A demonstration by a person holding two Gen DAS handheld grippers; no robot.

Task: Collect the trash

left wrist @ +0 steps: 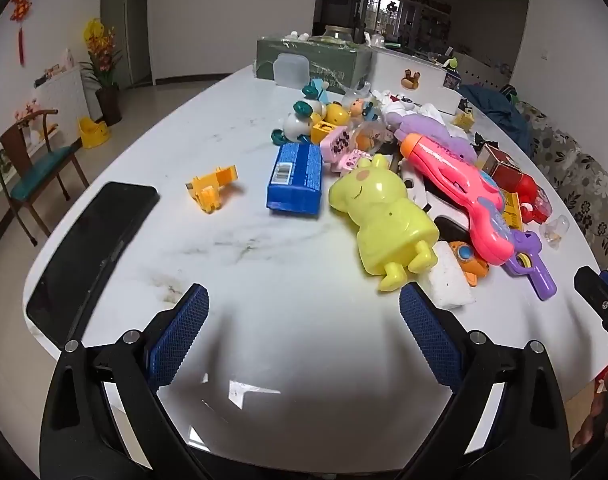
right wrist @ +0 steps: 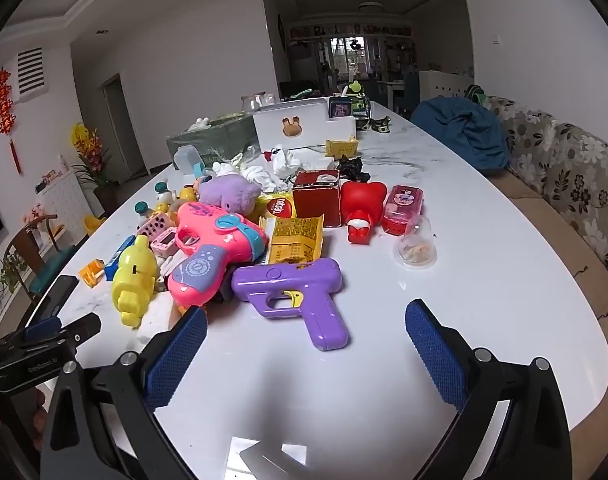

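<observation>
A big white table (right wrist: 484, 280) holds a pile of toys and trash. The trash sits in the middle of the pile: a flat blue wrapper box (left wrist: 295, 178) lies beside a yellow pig toy (left wrist: 380, 216), and a crinkly yellow snack bag (right wrist: 295, 238) lies just behind a purple toy gun (right wrist: 299, 292). White crumpled tissues (right wrist: 259, 176) are half hidden behind a purple plush (right wrist: 229, 192). The left claw (left wrist: 304, 320) and the right claw (right wrist: 306, 336) are both wide open and hold nothing.
</observation>
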